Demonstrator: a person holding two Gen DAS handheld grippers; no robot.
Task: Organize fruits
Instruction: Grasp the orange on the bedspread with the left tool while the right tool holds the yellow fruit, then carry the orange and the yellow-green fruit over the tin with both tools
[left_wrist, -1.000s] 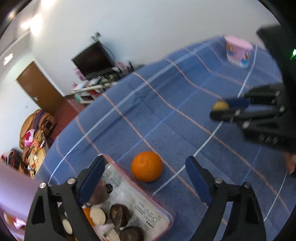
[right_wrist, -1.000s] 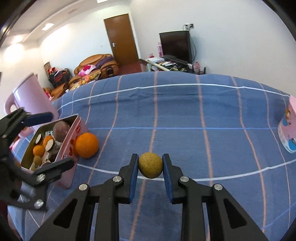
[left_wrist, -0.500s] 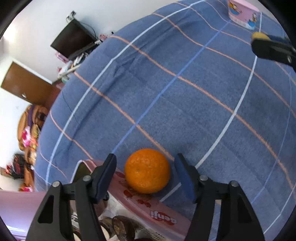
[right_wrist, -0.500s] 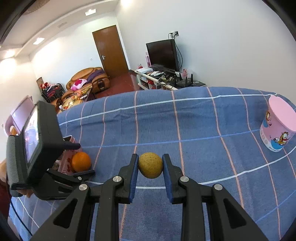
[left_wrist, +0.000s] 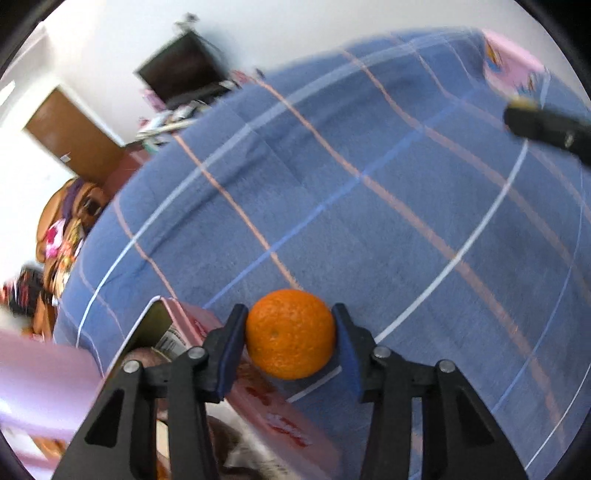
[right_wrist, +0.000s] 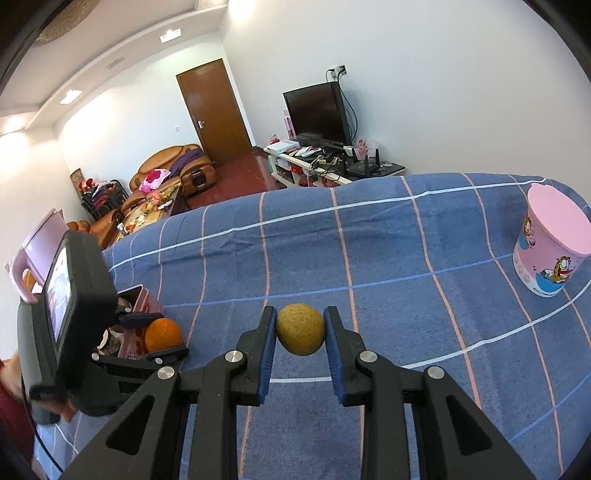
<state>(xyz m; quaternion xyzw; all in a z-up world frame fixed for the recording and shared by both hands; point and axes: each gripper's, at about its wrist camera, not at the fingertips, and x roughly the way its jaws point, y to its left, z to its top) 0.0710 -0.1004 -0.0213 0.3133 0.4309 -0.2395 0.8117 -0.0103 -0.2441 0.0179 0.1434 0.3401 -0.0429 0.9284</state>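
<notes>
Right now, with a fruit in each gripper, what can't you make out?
- Box contents: left wrist view blurred, fingers in front; right wrist view, left gripper blocks them.
- Whether the orange has left the cloth: underside hidden.
- Cup contents: lid on.

The orange (left_wrist: 290, 334) has dimpled, slightly glossy peel; the yellow fruit (right_wrist: 300, 329) looks matt and rough. Woven checked cloth (right_wrist: 388, 258) covers the table; the pink cup (right_wrist: 546, 254) is smooth plastic.

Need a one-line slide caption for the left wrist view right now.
Left gripper closed on an orange beside the pink fruit box on the blue plaid cloth.
</notes>
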